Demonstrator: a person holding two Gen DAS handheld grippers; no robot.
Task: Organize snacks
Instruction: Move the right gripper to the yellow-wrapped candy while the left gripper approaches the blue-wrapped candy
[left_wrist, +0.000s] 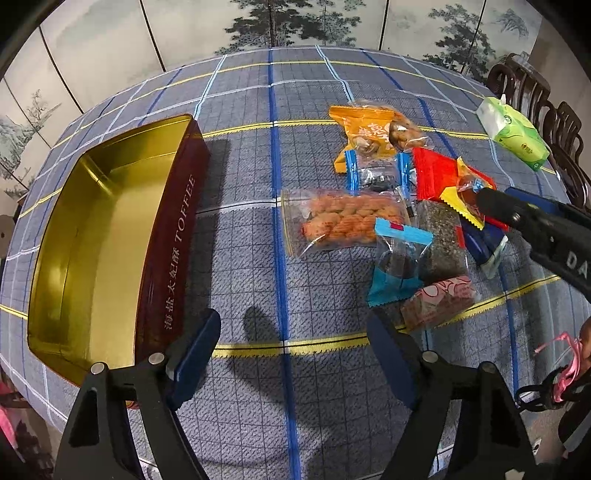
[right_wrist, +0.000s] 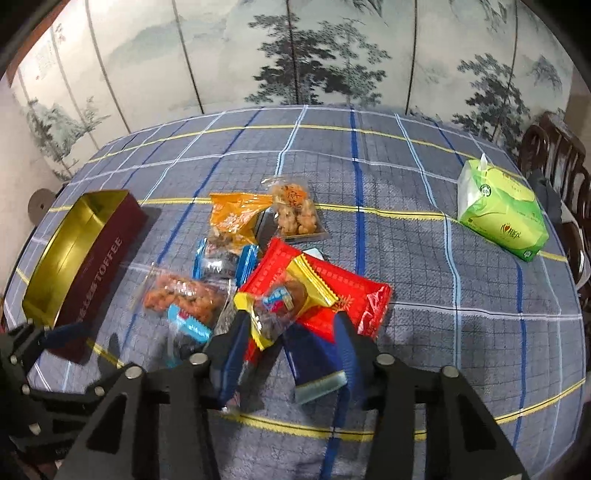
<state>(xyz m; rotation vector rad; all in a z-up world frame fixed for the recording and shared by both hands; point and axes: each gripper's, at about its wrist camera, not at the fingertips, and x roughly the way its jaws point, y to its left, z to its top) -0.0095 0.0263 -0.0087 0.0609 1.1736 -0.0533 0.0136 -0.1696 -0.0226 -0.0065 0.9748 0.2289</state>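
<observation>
- snack packets (left_wrist: 402, 206) heaped mid-tabletop (right_wrist: 406, 184), right of the empty toffee tin (left_wrist: 92, 236).
- right claw (right_wrist: 288, 328) straddles a yellow-edged packet (right_wrist: 280, 299); whether the pads grip it cannot be told.
- left claw (left_wrist: 291, 354) wide, over bare cloth.

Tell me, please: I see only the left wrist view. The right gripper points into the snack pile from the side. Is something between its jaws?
Observer: Yes. A yellow-edged packet lies between the jaws of the right gripper. The jaws stand apart, not clamped as far as I can see.
Operator: Is it alone there?
Observer: No. A dark blue packet lies below it, also between the jaws.
Operator: And the red packet?
Observer: Most of the red packet lies beyond the fingertips, under the yellow-edged one.
</observation>
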